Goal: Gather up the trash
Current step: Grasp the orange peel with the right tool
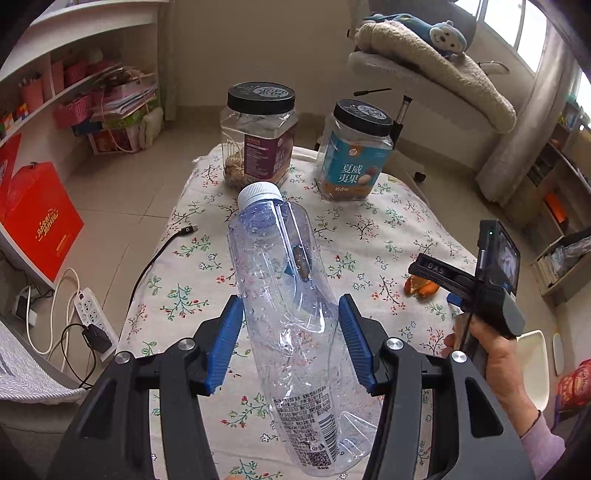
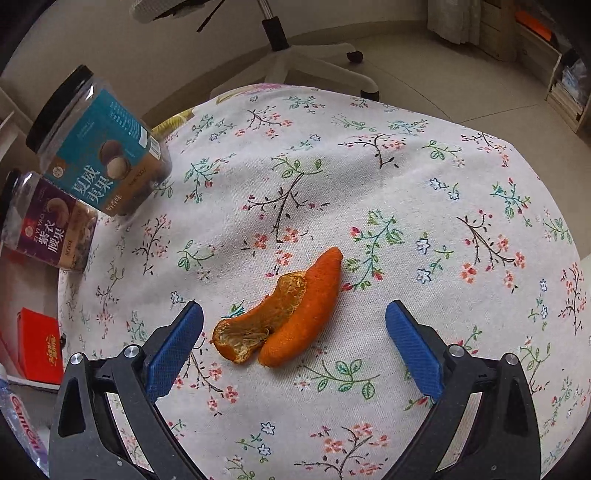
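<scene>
Home bedroom: cluttered bookshelf (image 1: 74,85), plush monkey (image 1: 439,35).

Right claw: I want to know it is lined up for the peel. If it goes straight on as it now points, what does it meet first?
Probably the orange peel, lying on the floral cloth between the open right claw fingers; depth is unclear.

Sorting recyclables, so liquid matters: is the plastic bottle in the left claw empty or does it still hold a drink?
Nearly empty: the plastic bottle is see-through with the tablecloth visible behind, only droplets inside. White cap on.
</scene>
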